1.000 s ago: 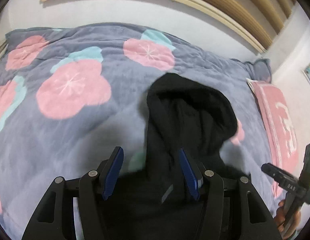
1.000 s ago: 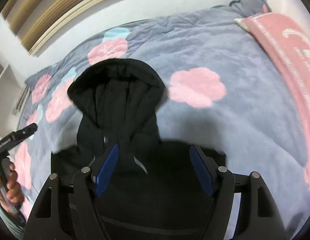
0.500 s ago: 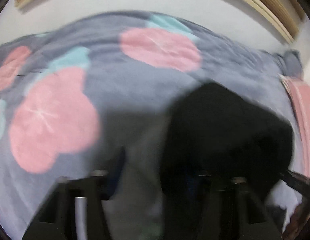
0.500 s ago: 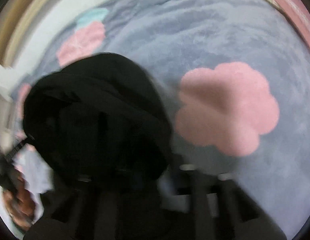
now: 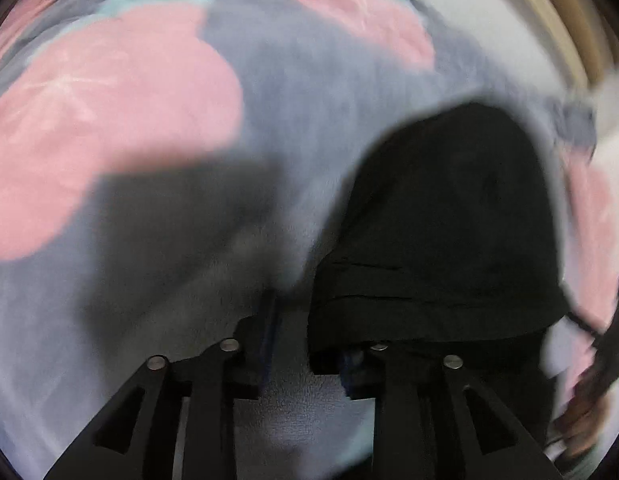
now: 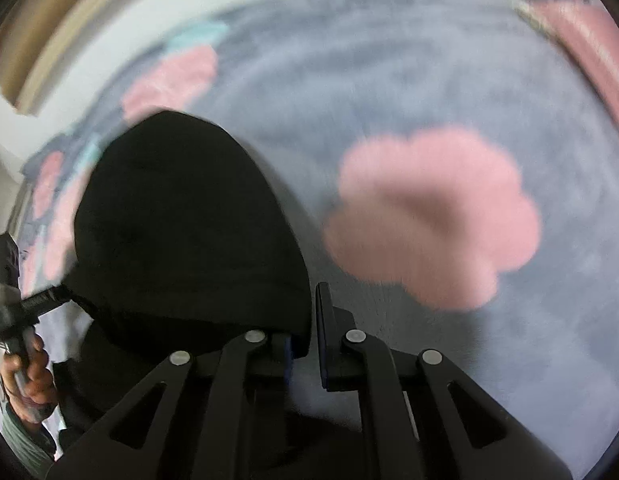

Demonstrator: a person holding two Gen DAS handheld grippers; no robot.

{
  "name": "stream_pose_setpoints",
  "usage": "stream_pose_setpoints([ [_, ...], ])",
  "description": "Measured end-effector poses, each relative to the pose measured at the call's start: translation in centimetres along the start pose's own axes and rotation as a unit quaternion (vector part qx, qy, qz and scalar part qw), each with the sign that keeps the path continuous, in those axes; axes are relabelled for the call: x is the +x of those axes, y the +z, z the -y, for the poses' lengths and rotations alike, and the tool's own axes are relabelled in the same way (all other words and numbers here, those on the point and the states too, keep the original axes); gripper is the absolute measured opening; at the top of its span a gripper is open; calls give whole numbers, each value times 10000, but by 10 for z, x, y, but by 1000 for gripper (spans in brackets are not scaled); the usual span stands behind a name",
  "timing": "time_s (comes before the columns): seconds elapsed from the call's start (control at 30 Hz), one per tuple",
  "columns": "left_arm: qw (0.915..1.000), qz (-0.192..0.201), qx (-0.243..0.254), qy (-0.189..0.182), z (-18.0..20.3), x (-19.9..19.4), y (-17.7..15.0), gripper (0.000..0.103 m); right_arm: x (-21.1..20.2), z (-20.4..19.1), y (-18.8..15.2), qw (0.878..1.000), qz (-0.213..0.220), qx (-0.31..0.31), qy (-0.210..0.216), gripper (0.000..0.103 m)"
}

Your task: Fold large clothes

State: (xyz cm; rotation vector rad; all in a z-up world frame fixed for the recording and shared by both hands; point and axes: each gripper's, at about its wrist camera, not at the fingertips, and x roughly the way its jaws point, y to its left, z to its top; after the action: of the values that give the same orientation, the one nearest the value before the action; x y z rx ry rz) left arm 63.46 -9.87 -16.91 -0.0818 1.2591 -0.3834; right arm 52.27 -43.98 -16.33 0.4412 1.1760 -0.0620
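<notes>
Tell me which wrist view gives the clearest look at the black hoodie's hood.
The right wrist view: the hood shows its whole rounded outline, less blurred, just ahead of the right claw. The left wrist view shows it pushed toward the right side with smeared edges, beside the left claw, on the floral blanket.

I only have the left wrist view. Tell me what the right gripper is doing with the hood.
Observer: The right gripper has its fingers close together, with the lower edge of the black hood between them. I cannot tell whether it is clamped.
Operator: Report where the left hand sits from that side.
Observer: The left hand grips its handle low at the hood's left side.
Operator: Name what is right of the hood.
Observer: A pink flower on the grey blanket, with no cloth on it.
</notes>
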Motion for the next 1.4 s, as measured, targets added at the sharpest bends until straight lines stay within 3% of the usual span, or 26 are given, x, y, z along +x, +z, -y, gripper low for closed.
stream_pose_setpoints([
  [0.1, 9980, 157, 405, 455, 22, -7, 1, 31, 1, 7, 1, 9998, -42, 130, 145, 22],
  [0.17, 9967, 267, 571, 507, 27, -20, 0, 33, -13, 7, 2, 9998, -1, 136, 152, 37],
  [0.23, 9954, 404, 676, 545, 26, -40, -4, 47, -30, 7, -1, 9998, 107, 24, 152, 50],
  [0.4, 9926, 932, 760, 157, 21, -107, -21, 49, -88, -6, -11, 9976, 497, -471, 142, 52],
  [0.53, 9877, 1356, 725, -296, 37, -138, -3, 51, -112, -37, 7, 9930, 842, -762, 309, 52],
  [0.6, 9863, 1365, 827, -417, 51, -133, 8, 51, -106, -53, 19, 9918, 867, -895, 303, 52],
  [0.7, 9892, 1047, 867, -540, 67, -97, 26, 51, -76, -63, 28, 9926, 663, -992, 236, 52],
  [0.87, 9982, 57, 549, -212, 48, -4, 19, 51, 3, -51, 18, 9951, -134, -983, 20, 51],
  [0.93, 9986, 71, 426, -307, 42, 11, 14, 52, 21, -43, 12, 9960, -230, -858, 124, 51],
  [1.13, 9961, 301, 816, -148, 51, -12, 17, 52, 9, -43, 19, 9953, -205, -933, 179, 51],
  [1.23, 9931, 511, 971, -411, 51, -42, 24, 53, -16, -50, 27, 9925, -79, -1180, 295, 52],
  [1.27, 9921, 564, 988, -535, 50, -50, 28, 56, -21, -51, 30, 9919, -53, -1217, 369, 52],
  [1.33, 9909, 621, 968, -700, 49, -62, 43, 71, -33, -55, 44, 9900, 15, -1293, 568, 55],
  [1.4, 9888, 666, 1010, -873, 50, -66, 59, 74, -38, -59, 60, 9883, 111, -1375, 643, 63],
])
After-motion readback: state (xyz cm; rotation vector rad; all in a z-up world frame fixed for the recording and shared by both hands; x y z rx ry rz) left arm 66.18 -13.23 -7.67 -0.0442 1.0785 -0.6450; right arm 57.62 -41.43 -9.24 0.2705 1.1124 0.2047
